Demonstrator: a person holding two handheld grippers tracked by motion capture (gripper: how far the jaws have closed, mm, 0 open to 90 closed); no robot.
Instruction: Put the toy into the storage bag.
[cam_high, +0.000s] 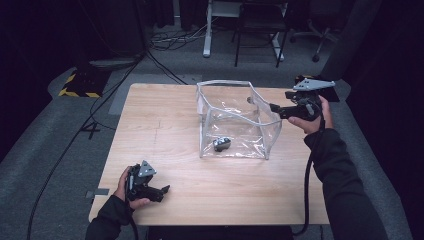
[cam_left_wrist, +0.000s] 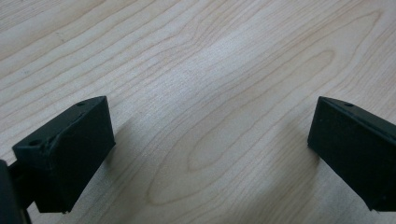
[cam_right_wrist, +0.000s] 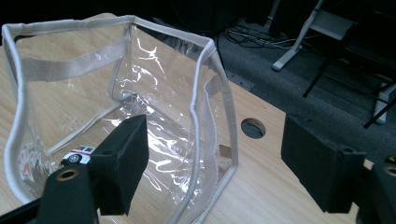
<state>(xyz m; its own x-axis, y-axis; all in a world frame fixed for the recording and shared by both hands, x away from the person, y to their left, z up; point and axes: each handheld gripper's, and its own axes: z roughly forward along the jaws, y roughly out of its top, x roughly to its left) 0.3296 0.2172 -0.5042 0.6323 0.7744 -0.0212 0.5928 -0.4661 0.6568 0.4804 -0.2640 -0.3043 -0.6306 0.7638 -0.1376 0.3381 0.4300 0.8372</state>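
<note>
Clear bag (cam_high: 235, 117) stands upright at centre of the high view, mouth open upward, white trim round the rim. Inside, on its floor at the lower left, lies a small toy car (cam_high: 222, 144); in the right gripper view the car (cam_right_wrist: 78, 156) shows through the plastic at lower left, white with dark wheels.

Right gripper (cam_high: 274, 107) sits at the bag's right wall near the rim, right of centre in the high view. In its own view the jaws stand apart, released, with the near corner seam of the bag rising between them; the pads do not press on it. Nothing held.

Left gripper (cam_high: 164, 190) rests low over the table (cam_high: 165, 125) at lower left of the high view, well apart from the bag. Its own view shows both jaws wide, bare wood between them. Nothing held.

Judgement on step: the car looks already placed in the bag and the right gripper has let go, so the loading step reads as done or between items. No further item shows on the table.

Next move, as I judge it: the right gripper should draw clear of the rim without dragging the limp wall, which could tip the bag. If the bag is to be lifted or closed, both grippers must take the trim on opposite sides.
</note>
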